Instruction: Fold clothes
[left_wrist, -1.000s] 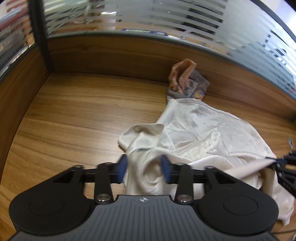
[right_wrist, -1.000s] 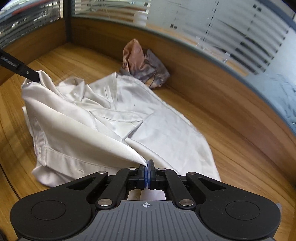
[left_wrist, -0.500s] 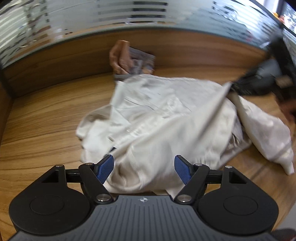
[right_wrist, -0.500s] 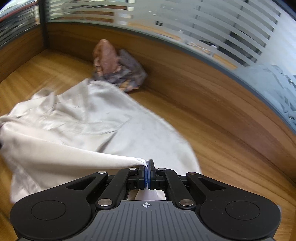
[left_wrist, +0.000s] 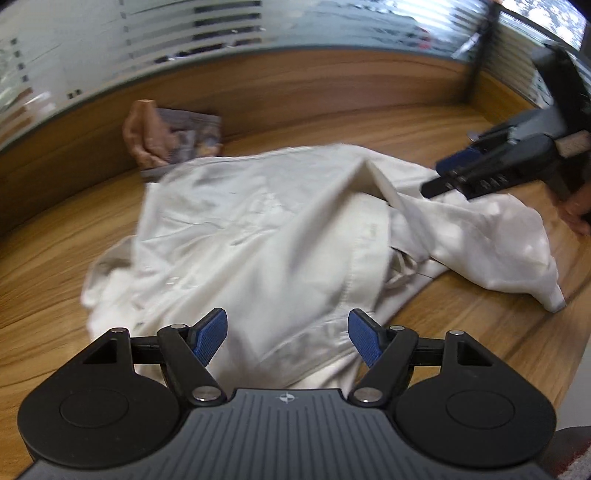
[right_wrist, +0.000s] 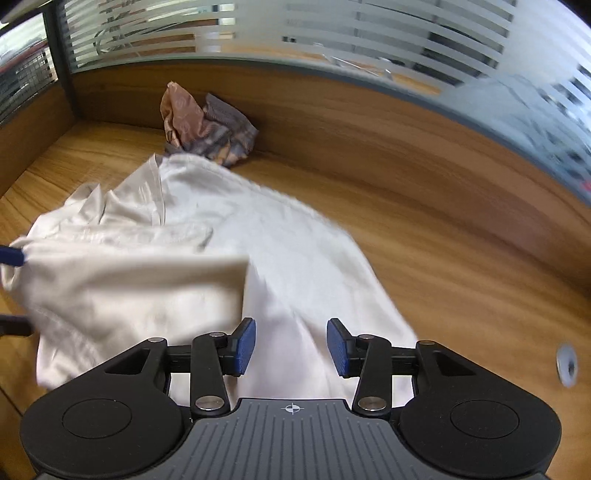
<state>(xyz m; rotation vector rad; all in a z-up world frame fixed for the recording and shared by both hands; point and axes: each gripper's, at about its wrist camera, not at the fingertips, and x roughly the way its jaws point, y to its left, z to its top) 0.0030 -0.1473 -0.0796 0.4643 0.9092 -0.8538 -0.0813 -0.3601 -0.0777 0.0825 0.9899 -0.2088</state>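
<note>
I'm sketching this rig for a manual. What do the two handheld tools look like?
Both look alike. The left tool and right tool have matte black bodies, a grey ribbed plate with a small crosshair mark in the middle, a round black disc housing on each side, and black linkage arms with silver pivot screws. Each finger ends in a blue textured pad. No cables or sleeves show.

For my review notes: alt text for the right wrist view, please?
The right gripper, jaws just opened and apart, hovers over a rumpled white shirt on a wooden table. A crumpled patterned cloth lies against the back panel.
</note>
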